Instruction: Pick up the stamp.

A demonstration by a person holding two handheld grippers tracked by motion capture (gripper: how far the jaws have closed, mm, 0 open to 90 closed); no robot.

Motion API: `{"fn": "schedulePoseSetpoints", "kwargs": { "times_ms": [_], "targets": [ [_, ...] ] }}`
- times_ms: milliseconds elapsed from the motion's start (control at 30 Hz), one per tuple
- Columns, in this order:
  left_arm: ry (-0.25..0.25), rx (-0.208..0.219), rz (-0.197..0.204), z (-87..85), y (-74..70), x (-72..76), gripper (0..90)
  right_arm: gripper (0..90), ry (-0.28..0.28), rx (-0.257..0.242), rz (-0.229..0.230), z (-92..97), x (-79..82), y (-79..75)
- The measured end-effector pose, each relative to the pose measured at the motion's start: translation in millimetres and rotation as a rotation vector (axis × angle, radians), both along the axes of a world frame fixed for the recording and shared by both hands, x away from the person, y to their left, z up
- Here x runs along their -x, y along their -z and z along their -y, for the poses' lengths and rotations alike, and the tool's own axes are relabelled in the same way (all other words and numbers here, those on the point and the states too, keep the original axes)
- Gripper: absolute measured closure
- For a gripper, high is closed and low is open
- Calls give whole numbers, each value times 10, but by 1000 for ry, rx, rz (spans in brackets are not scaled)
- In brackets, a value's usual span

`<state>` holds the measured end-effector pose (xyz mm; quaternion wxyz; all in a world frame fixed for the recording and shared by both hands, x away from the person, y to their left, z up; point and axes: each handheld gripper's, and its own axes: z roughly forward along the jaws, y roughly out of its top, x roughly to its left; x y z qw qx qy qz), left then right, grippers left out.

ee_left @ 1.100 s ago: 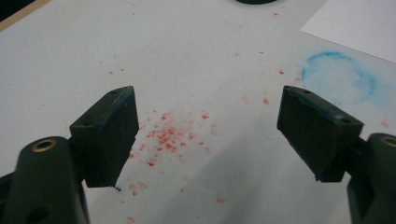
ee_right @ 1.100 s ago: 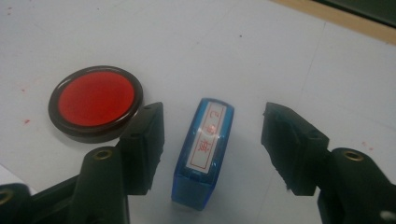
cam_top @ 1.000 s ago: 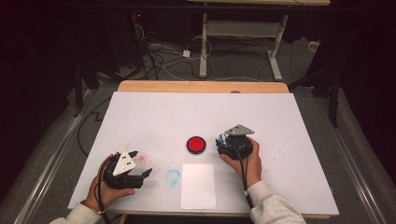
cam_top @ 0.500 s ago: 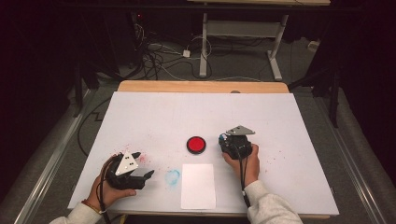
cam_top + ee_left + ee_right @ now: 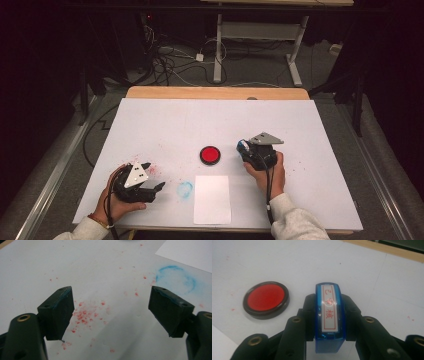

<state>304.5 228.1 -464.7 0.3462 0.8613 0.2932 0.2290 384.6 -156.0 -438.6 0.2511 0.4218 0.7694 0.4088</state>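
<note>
The right claw (image 5: 329, 322) had just been closing, and there it was, clamped on the blue stamp (image 5: 329, 315), pads squeezing both flat sides, the label with red characters facing the camera. In the right gripper view the stamp sat just right of the red ink pad (image 5: 265, 300), apart from it. From the high view, that right claw (image 5: 245, 148) was held just right of the ink pad (image 5: 210, 155) on the white worktop (image 5: 215, 120). A white sheet of paper (image 5: 212, 199) lay just nearer the person than the pad. The left claw (image 5: 156, 189) hovered well left of the pad, jaws wide apart, nothing between them, with red specks (image 5: 85, 315) and a blue ring mark (image 5: 176, 280) beneath.
</note>
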Motion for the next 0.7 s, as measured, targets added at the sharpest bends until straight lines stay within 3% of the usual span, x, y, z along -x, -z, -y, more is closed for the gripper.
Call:
{"fn": "schedulePoseSetpoints", "kwargs": {
  "times_ms": [133, 233, 533, 700],
  "targets": [
    [12, -22, 28, 40, -3, -8, 195, 700, -20, -48, 18, 68, 61, -101],
    [21, -30, 34, 55, 4, -2, 195, 700, -26, -51, 30, 79, 96, -155],
    [17, -20, 37, 40, -3, 2, 195, 700, -63, -73, 77, 136, 253, -350],
    [5, -27, 35, 41, 2, -10, 201, 700, -88, -110, 87, 223, 308, -418]
  ]
}}
